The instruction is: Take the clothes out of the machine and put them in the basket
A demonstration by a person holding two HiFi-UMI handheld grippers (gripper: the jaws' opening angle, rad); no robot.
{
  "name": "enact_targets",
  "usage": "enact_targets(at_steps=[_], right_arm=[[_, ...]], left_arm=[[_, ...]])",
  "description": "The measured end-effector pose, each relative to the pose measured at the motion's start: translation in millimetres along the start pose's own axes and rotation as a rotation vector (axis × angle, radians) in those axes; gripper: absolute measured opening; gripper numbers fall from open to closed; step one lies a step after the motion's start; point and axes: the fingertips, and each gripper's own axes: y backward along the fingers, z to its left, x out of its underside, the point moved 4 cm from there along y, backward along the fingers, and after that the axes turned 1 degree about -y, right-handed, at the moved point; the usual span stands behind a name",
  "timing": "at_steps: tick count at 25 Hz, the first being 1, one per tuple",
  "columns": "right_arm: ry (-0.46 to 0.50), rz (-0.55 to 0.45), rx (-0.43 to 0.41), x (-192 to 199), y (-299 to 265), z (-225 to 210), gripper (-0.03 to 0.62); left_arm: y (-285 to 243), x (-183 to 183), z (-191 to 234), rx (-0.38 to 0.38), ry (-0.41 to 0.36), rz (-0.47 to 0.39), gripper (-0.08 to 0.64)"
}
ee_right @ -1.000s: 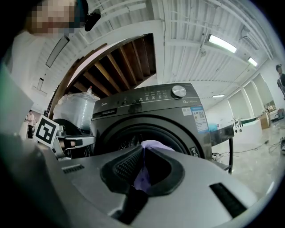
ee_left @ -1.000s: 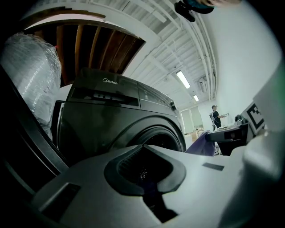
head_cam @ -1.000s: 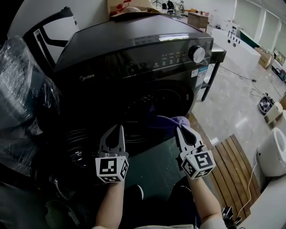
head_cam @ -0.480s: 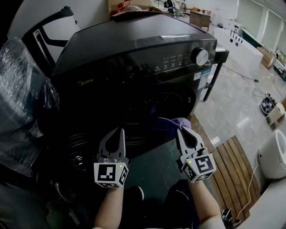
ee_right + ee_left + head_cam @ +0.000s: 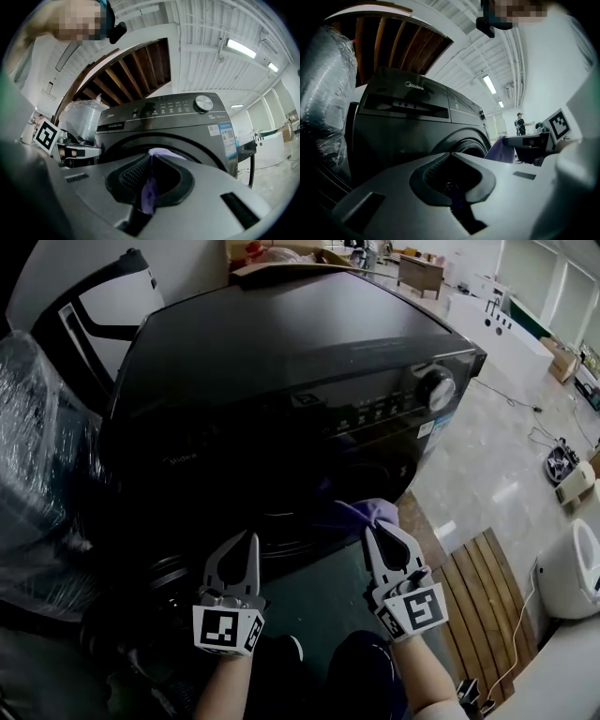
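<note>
The purple fabric garment (image 5: 360, 513) was seen hanging at the round front opening (image 5: 195, 144) of the black front-loading washing machine (image 5: 281, 362), partly drawn out over the lip, with the rest lost in the dark drum. The right gripper (image 5: 370, 530) was clamped on it: in the right gripper view a fold of the cloth was pinched between the closed jaws and trailed down through the hollow behind them. The left gripper (image 5: 251, 536) was held just beside it, in front of the opening, its jaws together with nothing between them.

The step in hand was judged to be the withdrawal of the garment from the drum. It would be done best if the cloth were drawn straight out and slightly upward, so that it cleared the lip instead of dragging across it. Because only a narrow fold was gripped, a slow, steady pull would be advised. A jerk could slip the cloth from the pads. If the trailing part were to snag, the free left gripper could be opened and closed on the slack lower down.

No basket could be made out in any view, so its place would have to be found before the garment was carried across.
</note>
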Motion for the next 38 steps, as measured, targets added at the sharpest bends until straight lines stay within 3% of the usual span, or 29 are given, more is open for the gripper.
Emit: enact_targets(at_steps=[5,13,27,38], right_arm=[[-0.018,-0.002,-0.023,-37,-15,8,0.025],[-0.039,0.093,-0.058,-139,-23,28,0.025],[-0.108,0.14,0.01,-347,-59,50,0.026],[-0.107,0.072,0.037,-456,-86,61,0.026]], left_arm=[[6,-36,11,0.052,0.061,0.022,0.02],[19,-148,45,0.029,0.026,0.088,0.02],[23,-337,95,0.033,0.077,0.163,0.02],[20,-423,116,0.097,0.068,0.161,0.021]])
